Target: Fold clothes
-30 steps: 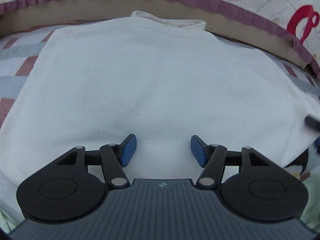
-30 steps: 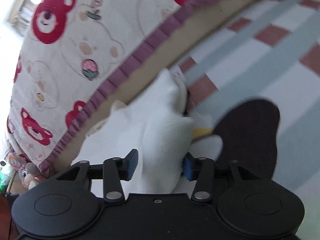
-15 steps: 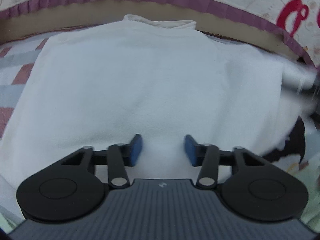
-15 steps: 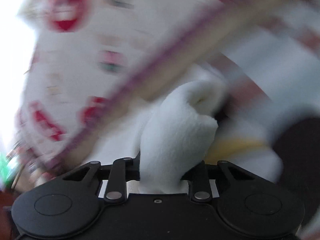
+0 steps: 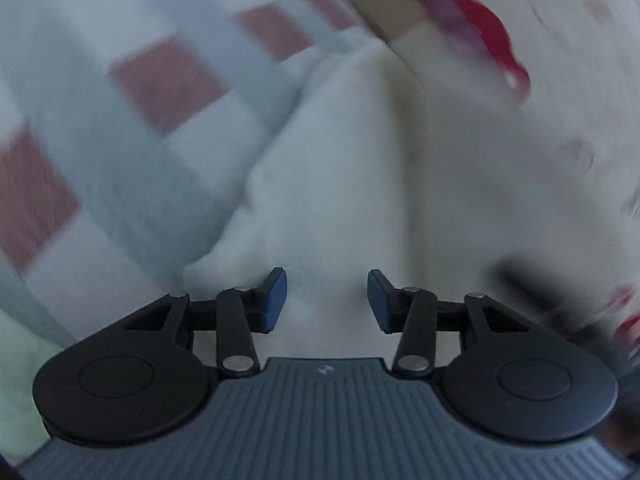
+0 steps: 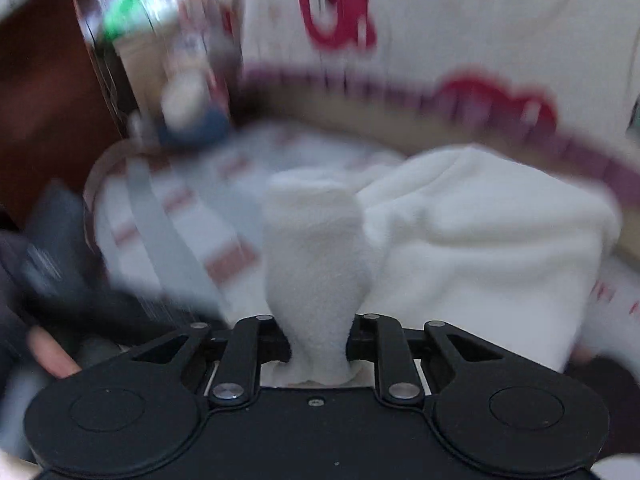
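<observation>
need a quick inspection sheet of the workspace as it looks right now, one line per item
surface: checked bedsheet in white, grey and dull red squares, blurred by motion
job's things: white fleecy garment lying on the sheet, one bunched part raised into the right gripper
clutter: blurred boxes and small objects at the far left of the right wrist view, too smeared to identify
grippers: left gripper with a gap between its blue fingers, white fabric behind the gap, no pinch visible; right gripper closing, clamped on a wad of the garment
cables: nothing seen
surroundings: cream quilt with red bear print and purple frill along the far edge
</observation>
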